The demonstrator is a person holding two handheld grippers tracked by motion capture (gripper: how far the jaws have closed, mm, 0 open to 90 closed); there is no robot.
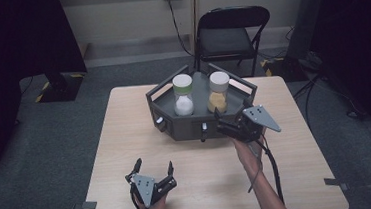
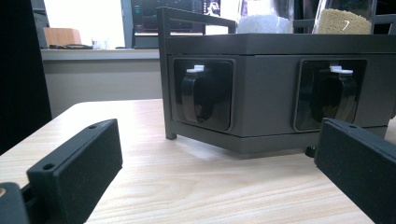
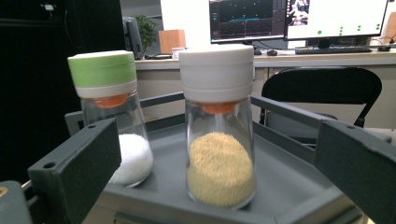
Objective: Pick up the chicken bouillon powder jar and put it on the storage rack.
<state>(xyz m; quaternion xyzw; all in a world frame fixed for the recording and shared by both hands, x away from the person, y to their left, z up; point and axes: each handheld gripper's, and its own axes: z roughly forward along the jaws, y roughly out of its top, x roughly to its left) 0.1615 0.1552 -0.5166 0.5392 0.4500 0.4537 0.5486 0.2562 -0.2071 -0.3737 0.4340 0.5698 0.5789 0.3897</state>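
My right claw [image 1: 227, 122] hangs wide open at the tray [image 1: 202, 125] front, lined up on the yellow jar [image 3: 219, 135], which stands upright on the tray beside the white jar [image 3: 114, 126]. It looks like glass: stiff, slick, breakable, half full, so moderately light. I'd grip the straight body below the cap. My left claw [image 1: 153, 168] rests open on the bench [image 1: 125, 134].

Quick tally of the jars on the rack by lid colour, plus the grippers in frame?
Green-lidded jar, white grains: 1
White-lidded jar, yellow grains: 1
Grippers, left gripper and right gripper, both open: 2
Total: 4, with both jars upright on the dark rack.
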